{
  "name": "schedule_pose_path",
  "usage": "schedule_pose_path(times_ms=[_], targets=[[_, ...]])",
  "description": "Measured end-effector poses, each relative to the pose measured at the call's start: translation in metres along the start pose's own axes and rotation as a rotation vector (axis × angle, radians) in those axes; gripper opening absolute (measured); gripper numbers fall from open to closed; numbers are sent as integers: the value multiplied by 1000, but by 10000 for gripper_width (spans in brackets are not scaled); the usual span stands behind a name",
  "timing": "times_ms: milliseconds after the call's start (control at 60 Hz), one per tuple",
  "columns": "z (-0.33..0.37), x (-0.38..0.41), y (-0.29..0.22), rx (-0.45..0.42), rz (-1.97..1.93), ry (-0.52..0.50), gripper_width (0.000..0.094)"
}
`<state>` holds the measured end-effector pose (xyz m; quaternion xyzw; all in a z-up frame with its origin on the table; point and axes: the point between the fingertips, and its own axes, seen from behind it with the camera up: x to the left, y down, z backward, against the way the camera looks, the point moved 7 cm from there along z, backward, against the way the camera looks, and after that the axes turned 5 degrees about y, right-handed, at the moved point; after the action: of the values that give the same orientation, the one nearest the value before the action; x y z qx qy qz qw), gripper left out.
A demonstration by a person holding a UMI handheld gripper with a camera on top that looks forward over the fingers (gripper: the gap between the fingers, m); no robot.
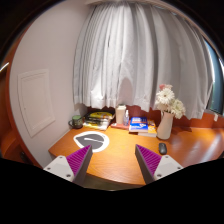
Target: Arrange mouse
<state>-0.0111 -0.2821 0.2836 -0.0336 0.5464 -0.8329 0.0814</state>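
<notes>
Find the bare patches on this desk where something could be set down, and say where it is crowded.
Bare desk lies between the tape roll and the mouse, just ahead of the open hand-held gripper. The back edge is crowded: books, box, vase.

No text, label, brand, number or sign is legible. The books and boxes along the desk's back edge bear printing too small to read.

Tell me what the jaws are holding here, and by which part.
Nothing. The gripper is open and empty above the desk; the mouse lies beyond it, untouched.
</notes>
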Motion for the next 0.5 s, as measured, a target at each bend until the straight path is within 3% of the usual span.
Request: schedule_pose_path(times_ms=[100, 117, 167, 317, 500], targets=[[-15, -18, 42, 60, 13, 32, 866], [-2, -19, 20, 68, 17, 41, 867], [-27, -37, 73, 116, 9, 53, 867], [-55, -96, 144, 233, -37, 147, 868], [-100, -176, 182, 327, -106, 271, 861]])
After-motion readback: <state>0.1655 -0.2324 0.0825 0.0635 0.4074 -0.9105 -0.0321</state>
